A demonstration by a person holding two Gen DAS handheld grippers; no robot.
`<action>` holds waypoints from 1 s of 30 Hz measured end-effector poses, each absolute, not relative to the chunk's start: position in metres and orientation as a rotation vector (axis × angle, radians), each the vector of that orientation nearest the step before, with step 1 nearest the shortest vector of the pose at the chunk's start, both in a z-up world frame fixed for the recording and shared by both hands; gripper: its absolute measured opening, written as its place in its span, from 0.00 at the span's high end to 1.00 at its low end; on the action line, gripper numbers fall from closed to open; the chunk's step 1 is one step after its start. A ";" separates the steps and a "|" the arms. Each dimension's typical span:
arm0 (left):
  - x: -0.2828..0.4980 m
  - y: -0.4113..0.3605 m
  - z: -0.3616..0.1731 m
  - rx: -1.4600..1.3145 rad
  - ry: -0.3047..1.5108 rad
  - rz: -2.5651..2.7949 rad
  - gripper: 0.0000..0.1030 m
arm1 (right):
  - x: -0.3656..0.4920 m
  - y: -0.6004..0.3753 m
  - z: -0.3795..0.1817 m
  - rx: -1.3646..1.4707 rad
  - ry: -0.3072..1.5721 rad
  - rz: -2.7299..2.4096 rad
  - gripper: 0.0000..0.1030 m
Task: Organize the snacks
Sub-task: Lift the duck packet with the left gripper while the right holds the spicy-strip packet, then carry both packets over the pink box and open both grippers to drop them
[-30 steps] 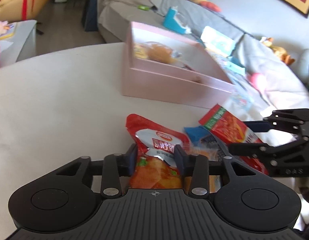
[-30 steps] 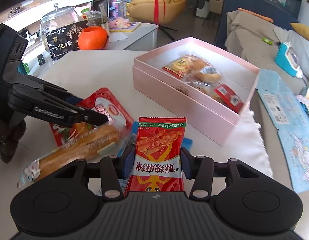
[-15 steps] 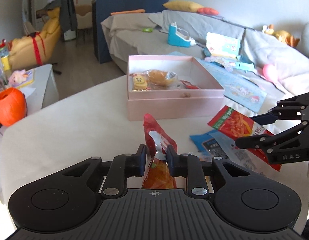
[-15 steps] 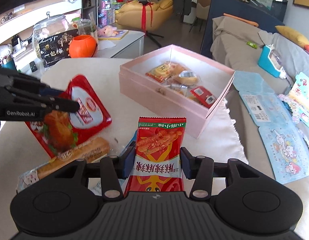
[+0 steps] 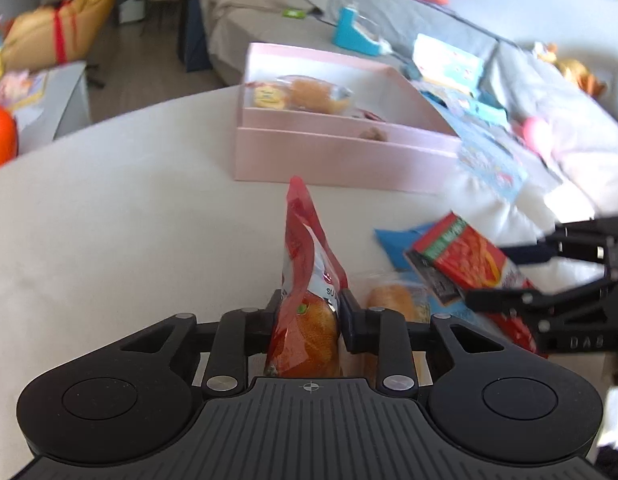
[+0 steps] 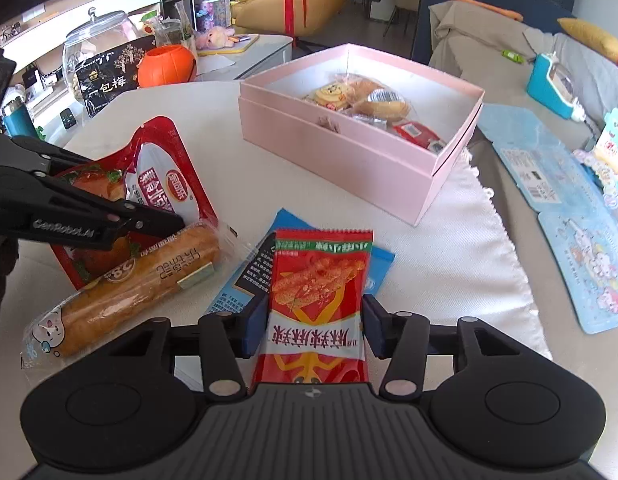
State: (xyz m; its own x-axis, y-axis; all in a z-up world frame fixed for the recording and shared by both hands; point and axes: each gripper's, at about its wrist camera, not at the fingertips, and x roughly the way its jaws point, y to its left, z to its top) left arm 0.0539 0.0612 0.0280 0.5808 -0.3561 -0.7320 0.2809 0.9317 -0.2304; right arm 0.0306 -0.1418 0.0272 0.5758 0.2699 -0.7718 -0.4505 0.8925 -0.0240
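Both grippers carry a snack, apparently to go into the pink box [image 6: 349,152], which sits open at twelve o'clock with several snacks inside. The left gripper [image 5: 309,312], jaws just eased slightly, pinches the red pouch [image 5: 305,280] edge-on; the right gripper [image 6: 315,324] clamps the spicy-strip packet [image 6: 317,296] flat. Both tilt steeply downward. A bread stick [image 6: 141,280] lies at nine o'clock.
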 end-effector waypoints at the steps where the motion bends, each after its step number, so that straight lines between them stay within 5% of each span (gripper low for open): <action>1: 0.054 0.065 0.031 -0.119 0.873 -0.369 0.71 | 0.030 -0.142 0.027 -0.225 0.858 0.428 0.52; 9: 0.042 0.067 0.090 -0.100 0.715 -0.389 0.71 | 0.026 -0.155 0.052 -0.173 0.809 0.457 0.55; 17: 0.126 0.052 0.175 -0.265 0.490 -0.521 0.69 | 0.082 -0.157 0.153 -0.108 0.593 0.398 0.54; 21: 0.190 0.048 0.157 -0.367 0.539 -0.468 0.68 | 0.134 -0.151 0.167 -0.091 0.591 0.359 0.23; 30: 0.112 0.063 0.100 -0.199 0.632 -0.419 0.68 | 0.113 -0.179 0.091 -0.092 0.772 0.332 0.23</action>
